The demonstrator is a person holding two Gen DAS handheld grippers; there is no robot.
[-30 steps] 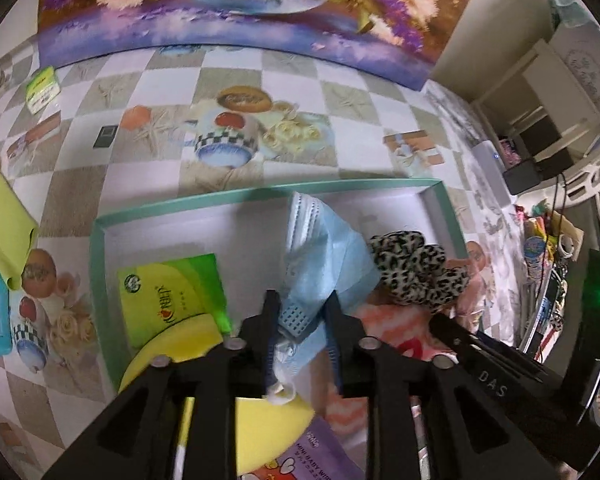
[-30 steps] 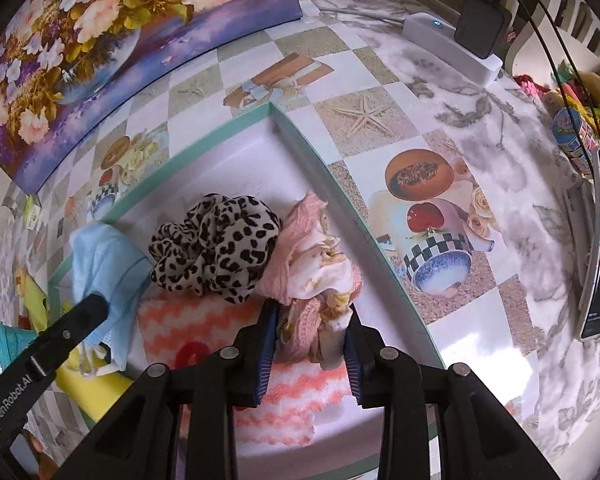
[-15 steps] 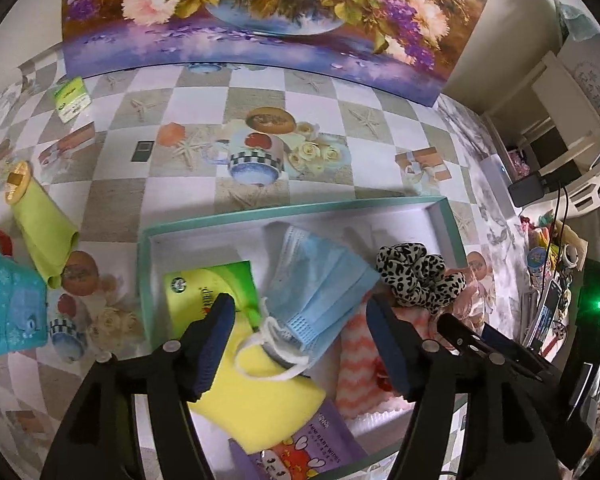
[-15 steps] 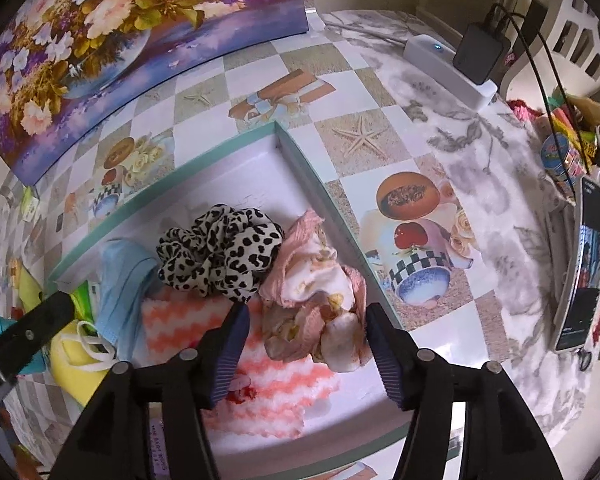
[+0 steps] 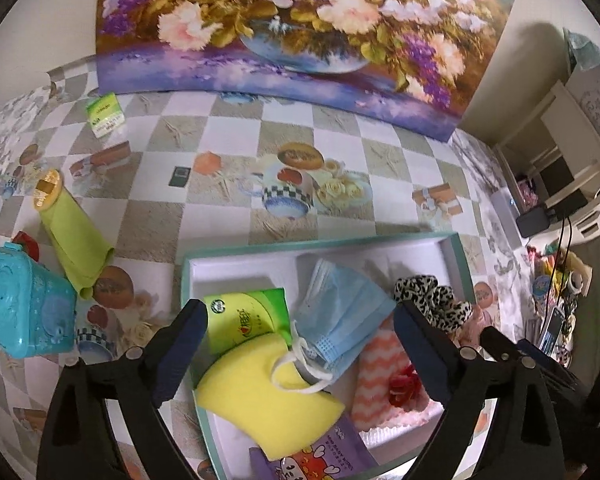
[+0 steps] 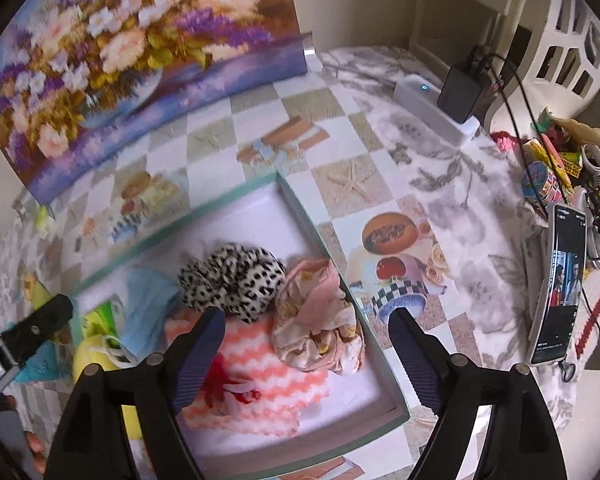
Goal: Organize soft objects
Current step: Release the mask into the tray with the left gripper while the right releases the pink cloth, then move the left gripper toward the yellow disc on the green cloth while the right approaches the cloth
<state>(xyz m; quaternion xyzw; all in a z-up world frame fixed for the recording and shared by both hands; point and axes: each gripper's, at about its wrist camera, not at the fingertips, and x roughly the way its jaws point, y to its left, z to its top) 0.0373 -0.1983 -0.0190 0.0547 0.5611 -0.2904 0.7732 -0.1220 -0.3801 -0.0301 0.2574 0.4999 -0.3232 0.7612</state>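
Note:
A teal-rimmed white box (image 5: 320, 242) (image 6: 236, 196) holds the soft things. In it lie a blue face mask (image 5: 340, 320) (image 6: 144, 308), a leopard scrunchie (image 5: 432, 300) (image 6: 232, 276), a pink floral cloth (image 6: 320, 320), an orange-and-white zigzag cloth (image 5: 384, 380) (image 6: 284, 376), a yellow sponge (image 5: 260, 392) and a green tissue pack (image 5: 244, 316). My left gripper (image 5: 300, 348) hovers above the mask, its jaws opening, nothing pressed between them. My right gripper (image 6: 304, 352) hangs over the pink cloth, jaws opening too, holding nothing.
A turquoise plastic case (image 5: 24, 304), a green cloth roll (image 5: 76, 244) and a small green packet (image 5: 106, 114) lie left of the box. A flower painting (image 5: 292, 20) stands behind. A phone (image 6: 556, 280), charger (image 6: 460, 92) and clutter sit at the right.
Both grippers let go: the left released the blue mask, the right the pink cloth. Both rose away from the box with jaws spreading wide.

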